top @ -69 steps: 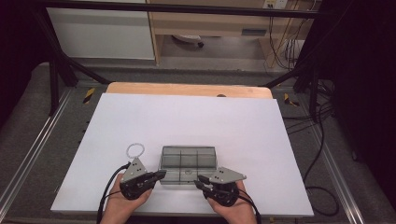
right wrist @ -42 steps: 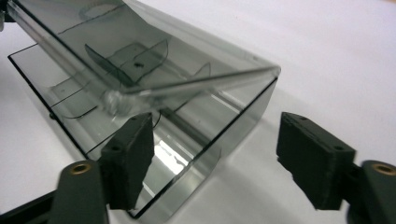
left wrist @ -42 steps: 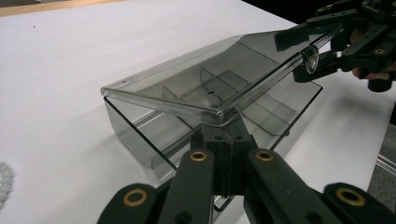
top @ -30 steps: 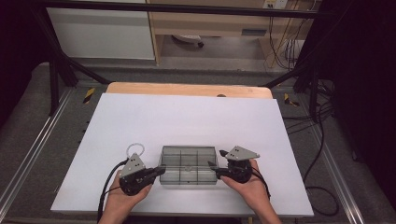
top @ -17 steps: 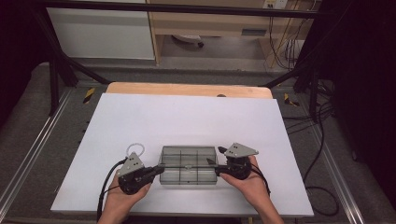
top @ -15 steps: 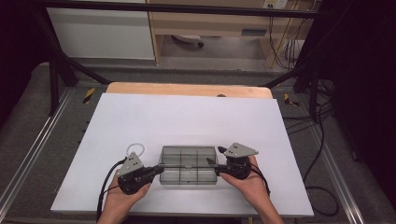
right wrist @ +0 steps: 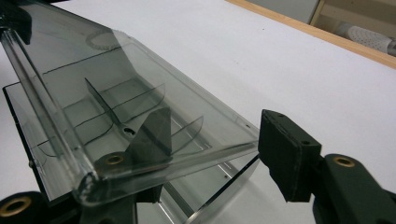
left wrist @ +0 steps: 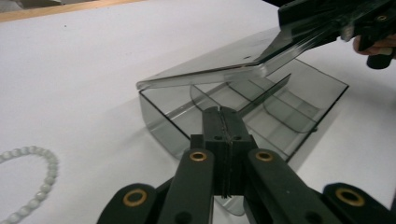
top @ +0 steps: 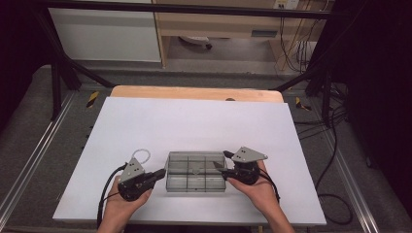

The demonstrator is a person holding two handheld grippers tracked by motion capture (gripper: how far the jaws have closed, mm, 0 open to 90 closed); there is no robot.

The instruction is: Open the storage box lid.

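A clear grey compartment box [top: 197,171] lies near the table's front edge. Its lid [left wrist: 210,65] is tilted up at the right end. My left gripper [top: 163,174] is at the box's left end, jaws shut, and in the left gripper view its tips [left wrist: 223,122] rest against the box's near wall. My right gripper [top: 221,168] is at the right end with the lid [right wrist: 140,74] between its jaws. One jaw lies under the lid and shows through it; the other pad [right wrist: 285,154] stands just off the lid's corner. These jaws have just been closing.
A ring of white beads [top: 141,155] lies on the white table [top: 194,126] just behind my left gripper, also near its jaws [left wrist: 32,182]. A wooden strip [top: 194,93] edges the far side. Cables hang off the right.
My right gripper has moved from the box's front right corner to its right end and has barely shifted since. The left gripper has stayed at the left end.
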